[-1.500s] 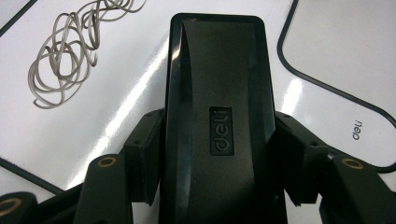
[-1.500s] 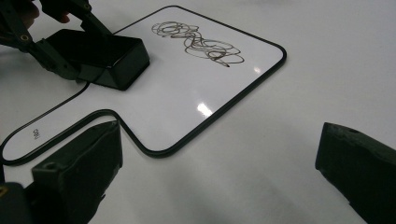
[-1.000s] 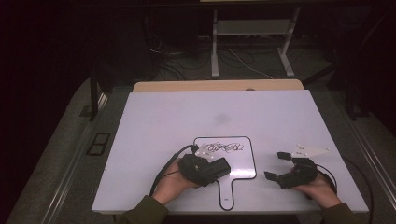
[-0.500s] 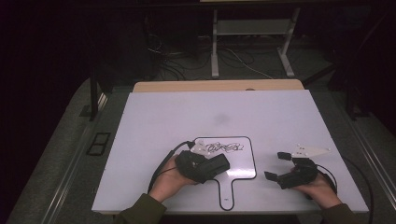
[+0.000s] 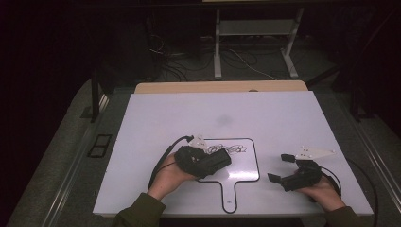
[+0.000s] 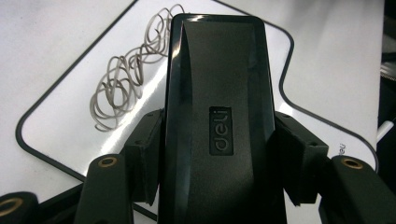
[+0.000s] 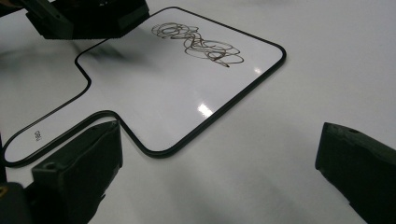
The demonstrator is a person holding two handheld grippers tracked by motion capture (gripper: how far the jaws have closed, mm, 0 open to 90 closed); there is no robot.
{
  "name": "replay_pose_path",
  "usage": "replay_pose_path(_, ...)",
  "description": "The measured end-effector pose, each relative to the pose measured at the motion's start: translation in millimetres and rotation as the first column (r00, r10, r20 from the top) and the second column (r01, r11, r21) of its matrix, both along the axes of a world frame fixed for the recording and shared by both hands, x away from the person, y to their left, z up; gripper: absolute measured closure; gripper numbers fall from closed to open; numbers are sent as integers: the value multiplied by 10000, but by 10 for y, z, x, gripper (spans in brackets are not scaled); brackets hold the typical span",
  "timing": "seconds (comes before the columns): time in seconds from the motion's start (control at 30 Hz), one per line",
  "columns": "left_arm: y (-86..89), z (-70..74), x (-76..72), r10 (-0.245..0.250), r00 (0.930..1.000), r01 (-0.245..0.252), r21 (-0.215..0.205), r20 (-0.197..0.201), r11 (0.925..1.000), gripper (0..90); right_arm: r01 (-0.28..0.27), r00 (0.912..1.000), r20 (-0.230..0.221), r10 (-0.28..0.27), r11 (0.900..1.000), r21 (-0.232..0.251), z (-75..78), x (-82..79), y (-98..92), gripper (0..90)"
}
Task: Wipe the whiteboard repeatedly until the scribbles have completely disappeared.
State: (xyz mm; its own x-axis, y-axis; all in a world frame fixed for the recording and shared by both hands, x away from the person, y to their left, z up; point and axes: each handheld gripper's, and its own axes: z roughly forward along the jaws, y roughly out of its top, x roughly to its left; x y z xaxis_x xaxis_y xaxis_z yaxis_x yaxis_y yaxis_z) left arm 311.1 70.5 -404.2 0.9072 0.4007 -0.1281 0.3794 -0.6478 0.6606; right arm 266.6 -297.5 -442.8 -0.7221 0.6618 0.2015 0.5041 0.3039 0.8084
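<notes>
**Left claw clamped on an eraser over the small whiteboard**

High view: the left gripper (image 5: 215, 163) lies over the left part of the small whiteboard (image 5: 243, 172), its jaws clamped on a black eraser (image 5: 218, 161) just below the scribble (image 5: 227, 149). The eraser's far end is hard to tell from the gripper's dark body. The right gripper (image 5: 278, 168) rests on the table (image 5: 156, 123) just right of the whiteboard, jaws apart with nothing between them.

Left gripper view: both pads (image 6: 145, 154) press the sides of the eraser (image 6: 219, 116), which covers the whiteboard's (image 6: 56, 135) middle; its near end is cut off at the bottom edge. The scribble (image 6: 123, 86) lies just beside it.

Right gripper view: the right gripper (image 7: 219, 168) has wide-open jaws beside the whiteboard's (image 7: 154, 93) corner, touching nothing. The left gripper (image 7: 84, 18) is cut off at the top.
</notes>
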Motion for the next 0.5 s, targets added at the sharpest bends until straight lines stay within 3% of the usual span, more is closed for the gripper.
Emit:
replay_pose_path(0.3, 50, 33, 143, 192, 9998, -192, -126, -10, 9997, 394, 29, 10000, -20, -29, 10000, -3, -11, 4, 8, 0)
replay_pose_path(0.5, 41, 23, 252, 334, 9994, -336, 154, 105, 9993, 395, 37, 10000, -50, -37, 10000, -13, -14, 7, 4, 0)
